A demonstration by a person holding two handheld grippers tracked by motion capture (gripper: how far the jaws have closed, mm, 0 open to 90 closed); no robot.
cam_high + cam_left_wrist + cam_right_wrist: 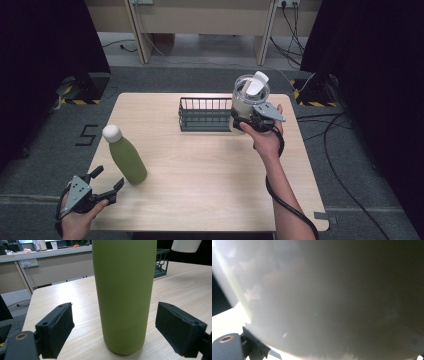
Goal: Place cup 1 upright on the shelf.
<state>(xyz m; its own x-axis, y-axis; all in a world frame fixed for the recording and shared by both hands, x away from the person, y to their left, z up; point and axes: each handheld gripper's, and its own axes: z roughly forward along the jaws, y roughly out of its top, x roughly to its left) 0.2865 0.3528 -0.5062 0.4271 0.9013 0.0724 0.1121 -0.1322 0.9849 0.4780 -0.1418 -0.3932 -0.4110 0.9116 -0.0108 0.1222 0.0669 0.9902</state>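
Beside the wire basket (205, 114), at its right end, the right gripper (250, 121) pinches a clear lidded jar (248, 100) lifted off the bench (210, 170). Well left of the basket, a green bottle (126, 156) stands upright between the left gripper's (102, 182) spread jaws.

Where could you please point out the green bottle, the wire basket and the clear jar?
green bottle (128, 160): high view, middle of body.
wire basket (204, 119): high view, front wall.
clear jar (245, 102): high view, glass side.

Even overhead light, blurry right close-up
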